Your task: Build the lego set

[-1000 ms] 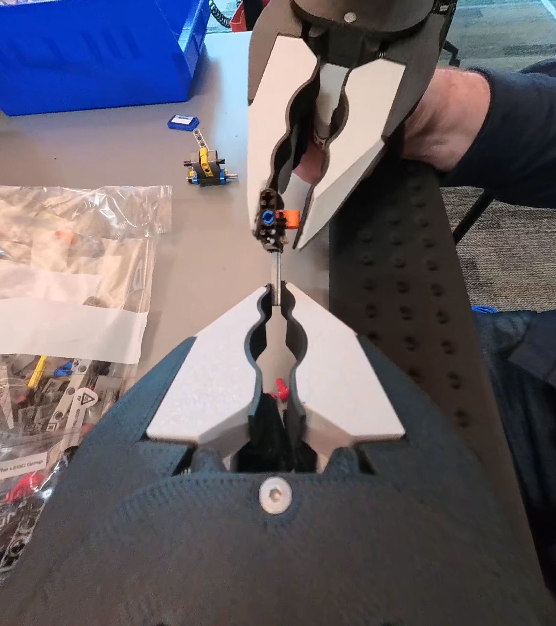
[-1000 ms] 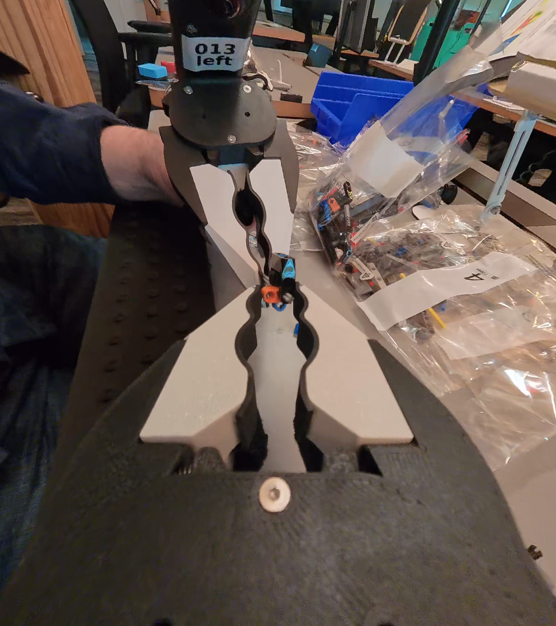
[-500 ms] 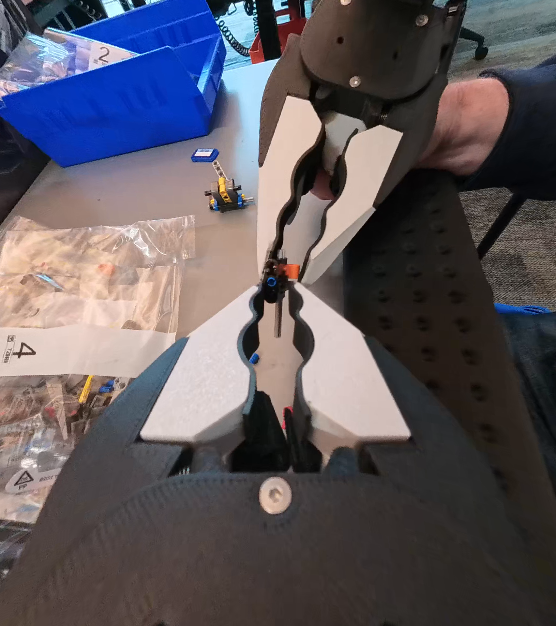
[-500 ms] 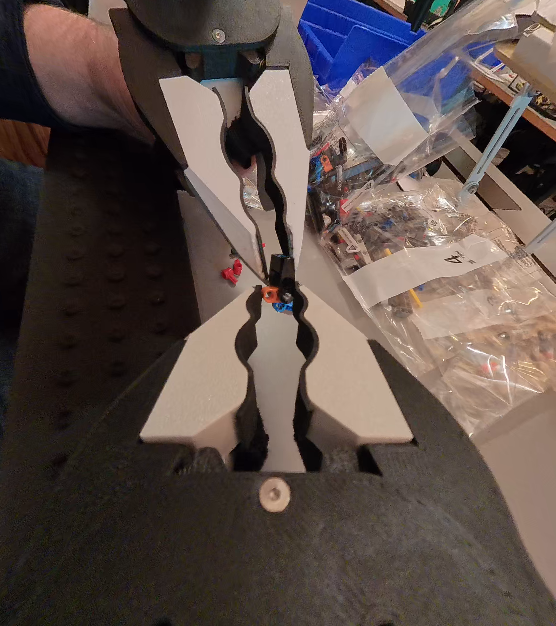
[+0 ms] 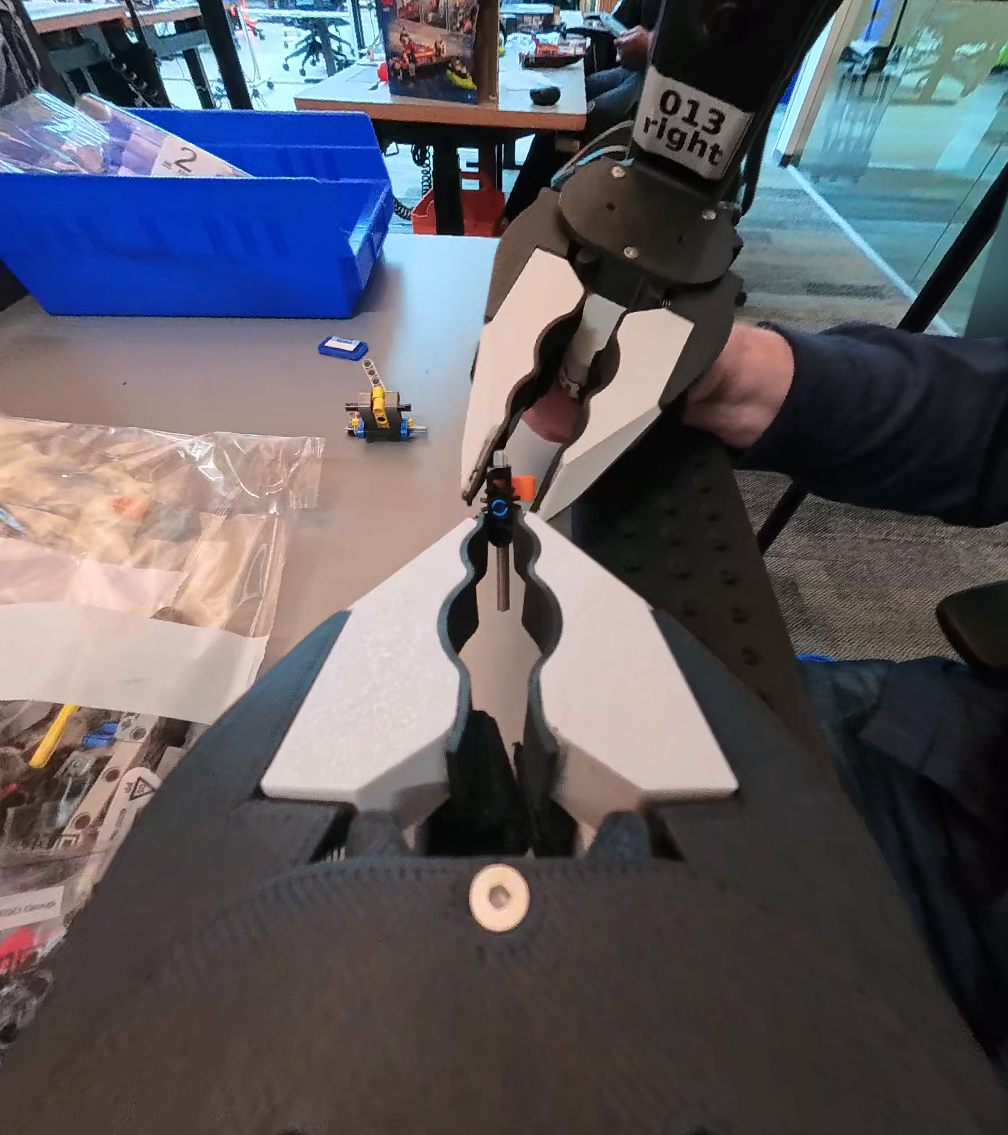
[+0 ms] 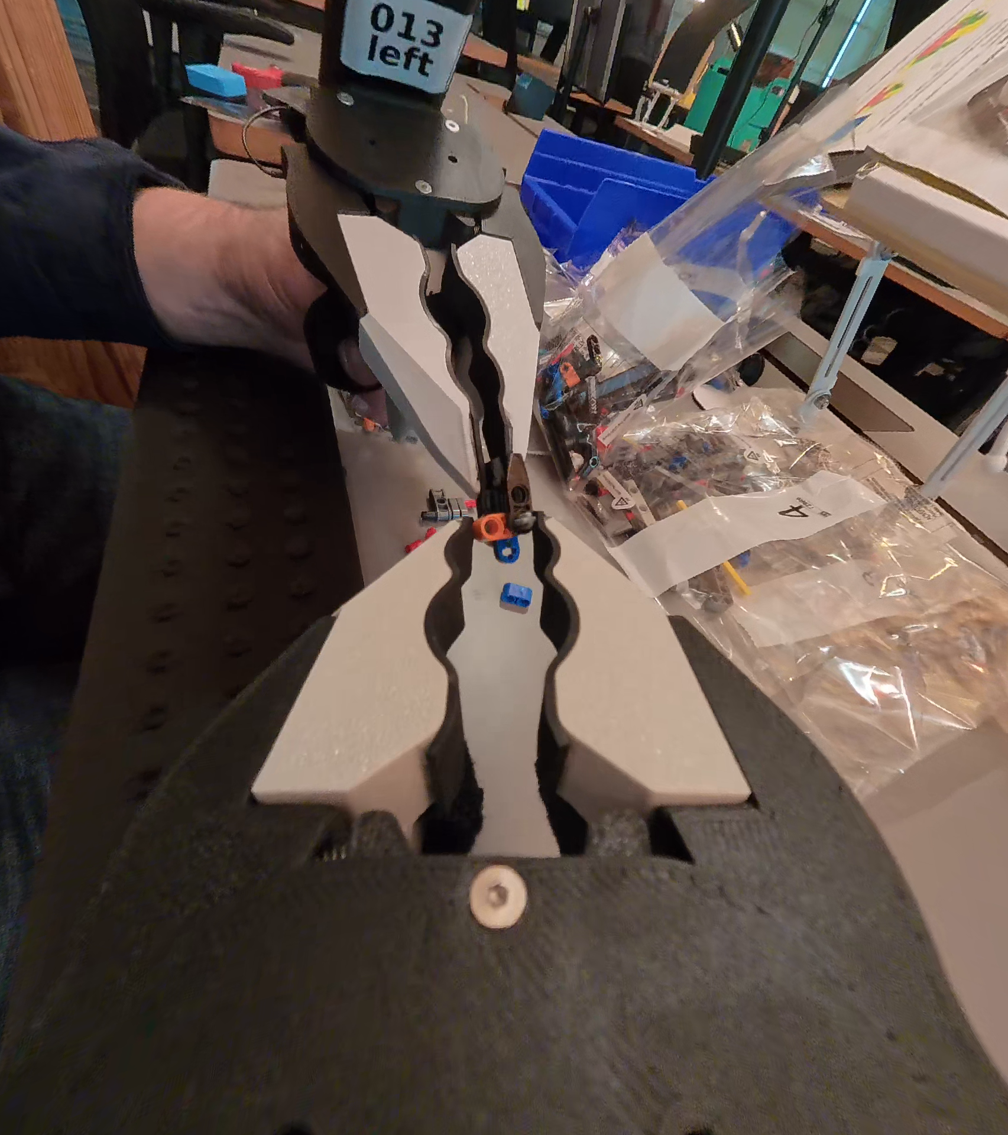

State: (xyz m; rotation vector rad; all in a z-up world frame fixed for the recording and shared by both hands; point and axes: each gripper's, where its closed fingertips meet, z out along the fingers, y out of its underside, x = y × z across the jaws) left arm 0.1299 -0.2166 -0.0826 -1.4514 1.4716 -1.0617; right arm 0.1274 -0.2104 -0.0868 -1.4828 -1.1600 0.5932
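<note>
A small lego assembly, a black connector with a blue pin (image 5: 498, 508) and an orange piece (image 5: 524, 488), is held above the table between both grippers. A grey axle (image 5: 502, 574) runs through it, and its free end lies between my left fingers. My left gripper (image 5: 501, 522) is shut on the black connector's lower end. My right gripper (image 5: 504, 491) comes down from above and is shut on the orange side. In the right wrist view, the orange piece (image 6: 489, 527) sits at my right gripper (image 6: 500, 523), with the black connector (image 6: 516, 488) at the left gripper (image 6: 494, 470).
On the grey table are a blue bin (image 5: 182, 233), clear bags of parts (image 5: 90, 553), a small built unit (image 5: 381, 417) and a blue tile (image 5: 340, 347). Loose blue (image 6: 515, 594) and red (image 6: 418, 543) pieces lie below. A black dimpled board (image 5: 673, 553) lines the table edge. A booklet (image 6: 949, 123) stands at the right. Both grippers' tips are close together, under 4 cm apart. The small built unit (image 5: 381, 417) is about 15 cm from my right fingertips.
The grey axle has gone through the assembly. My left gripper moved up from the axle's end to the black connector. Both grippers tilted up, showing more of the room.
</note>
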